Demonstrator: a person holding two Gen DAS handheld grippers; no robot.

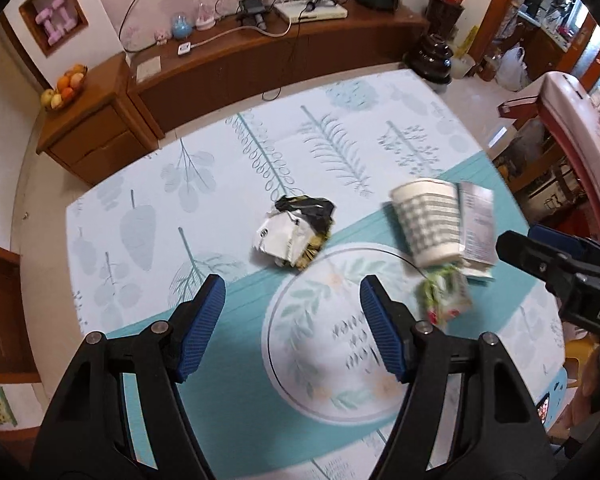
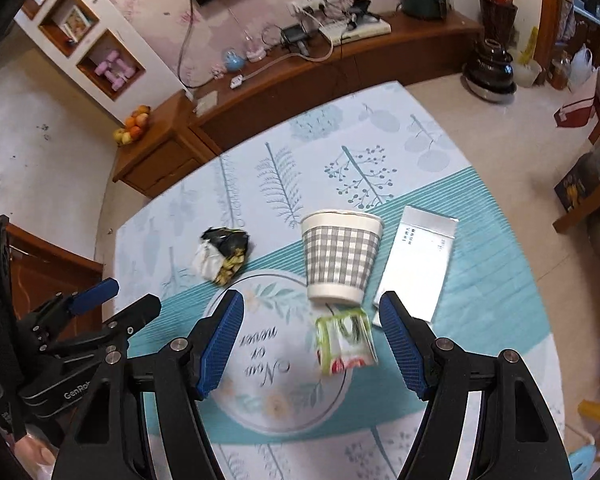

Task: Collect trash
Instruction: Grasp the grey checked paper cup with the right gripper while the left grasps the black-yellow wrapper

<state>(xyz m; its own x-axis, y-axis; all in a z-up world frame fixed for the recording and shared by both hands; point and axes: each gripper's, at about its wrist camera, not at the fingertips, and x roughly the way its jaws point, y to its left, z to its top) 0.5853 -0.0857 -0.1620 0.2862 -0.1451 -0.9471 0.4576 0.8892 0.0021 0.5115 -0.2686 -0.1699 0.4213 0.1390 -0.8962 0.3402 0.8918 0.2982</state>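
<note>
Four pieces of trash lie on a table with a leaf-print cloth. A crumpled black and white wrapper sits left of centre. Beside it stands a grey-checked paper cup, upside down. A silver foil sachet lies flat to its right. In front of the cup is a small green and red carton. My left gripper hovers open above the cloth, nearer than the wrapper. My right gripper is open too, above the carton and touching nothing.
A long wooden sideboard with cables, a socket strip and small devices runs behind the table. A fruit bowl rests on a low cabinet at its left. Wooden furniture and bags crowd the right side.
</note>
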